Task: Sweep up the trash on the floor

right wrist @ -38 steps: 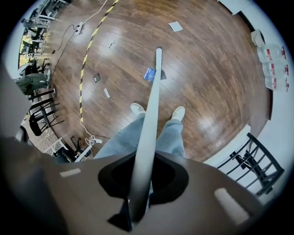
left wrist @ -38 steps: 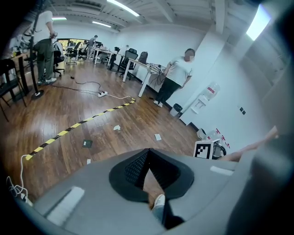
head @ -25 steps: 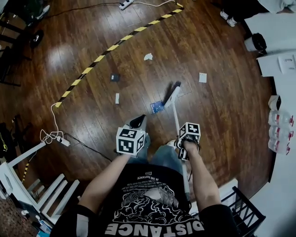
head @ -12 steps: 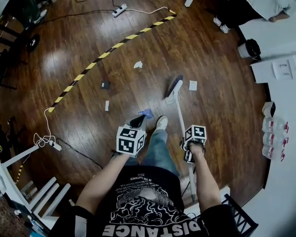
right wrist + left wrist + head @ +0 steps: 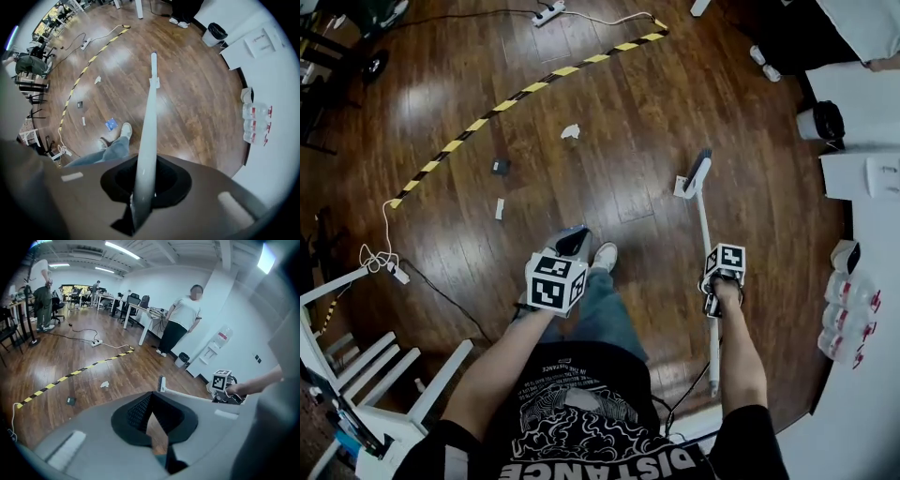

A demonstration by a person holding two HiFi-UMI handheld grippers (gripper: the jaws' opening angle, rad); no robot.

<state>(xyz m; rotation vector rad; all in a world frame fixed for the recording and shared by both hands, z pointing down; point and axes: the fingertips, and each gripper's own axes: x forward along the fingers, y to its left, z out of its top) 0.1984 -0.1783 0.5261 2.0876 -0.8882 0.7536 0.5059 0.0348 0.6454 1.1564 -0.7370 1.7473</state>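
Note:
My right gripper (image 5: 712, 298) is shut on the white handle of a broom (image 5: 704, 217); its dark bristle head (image 5: 701, 167) rests on the wooden floor ahead to the right. In the right gripper view the handle (image 5: 149, 126) runs straight out from between the jaws (image 5: 140, 206). My left gripper (image 5: 571, 244) hangs over the floor by my shoe and holds nothing; its jaws (image 5: 157, 437) meet at the tips. Trash lies ahead to the left: a crumpled white paper (image 5: 571, 131), a dark square (image 5: 500, 166), a white strip (image 5: 500, 208). A blue card (image 5: 111, 123) lies near my foot.
A yellow-black floor strip (image 5: 516, 94) crosses the far floor, with a power strip (image 5: 551, 13) beyond it. A cable and plug block (image 5: 386, 267) and a white rack (image 5: 384, 375) sit at left. A black bin (image 5: 828, 120), white tables and bottles (image 5: 846, 309) line the right. A person (image 5: 182, 322) stands beyond.
The broom head has swung from beside the blue card out to the right. My right gripper moved right with it. I have stepped forward, and the left gripper stayed low in front.

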